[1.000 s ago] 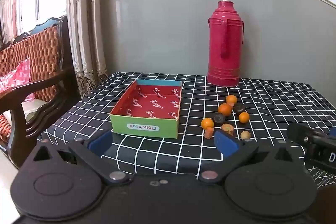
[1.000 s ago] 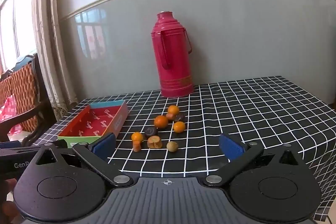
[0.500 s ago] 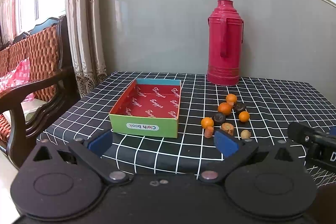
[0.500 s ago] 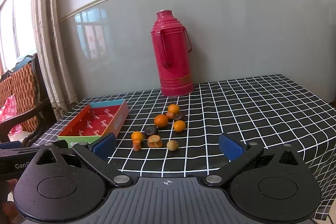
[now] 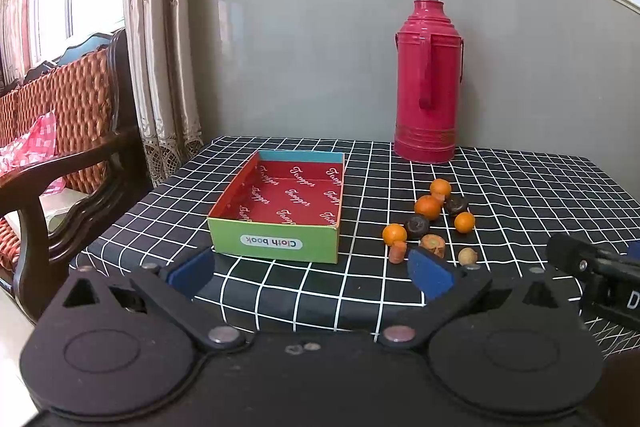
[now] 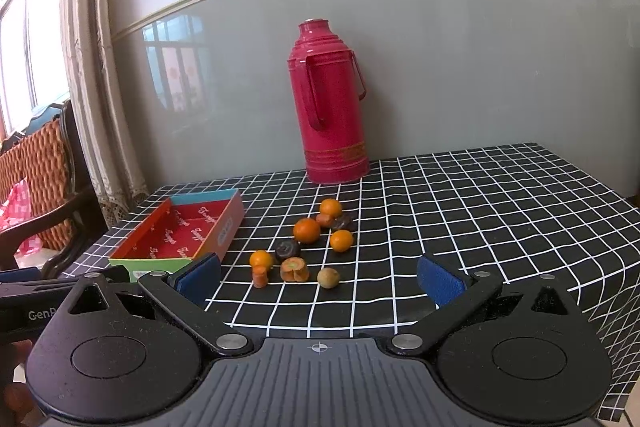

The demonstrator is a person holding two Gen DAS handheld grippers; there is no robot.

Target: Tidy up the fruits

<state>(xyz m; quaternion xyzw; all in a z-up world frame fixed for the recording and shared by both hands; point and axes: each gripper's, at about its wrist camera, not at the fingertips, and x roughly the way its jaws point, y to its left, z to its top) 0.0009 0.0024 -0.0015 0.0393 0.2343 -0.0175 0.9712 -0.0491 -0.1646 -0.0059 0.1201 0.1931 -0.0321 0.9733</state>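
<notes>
A shallow cardboard box (image 5: 280,211) with a red inside and a green front stands empty on the checked tablecloth; it also shows in the right wrist view (image 6: 180,239). To its right lies a cluster of small fruits: several oranges (image 5: 428,207) (image 6: 307,230), dark round fruits (image 5: 417,226) (image 6: 287,249), brownish pieces (image 6: 295,269) and a small tan fruit (image 6: 328,277). My left gripper (image 5: 310,273) is open and empty at the table's near edge, in front of the box. My right gripper (image 6: 318,277) is open and empty, near the front of the fruit cluster.
A tall red thermos (image 5: 427,83) stands at the back of the table by the grey wall. A wooden armchair (image 5: 60,131) with an orange cushion and a curtain (image 5: 160,47) are left of the table. The black checked tablecloth (image 6: 480,211) spreads to the right.
Both grippers have drifted very slightly; the fruits and box have not moved.
</notes>
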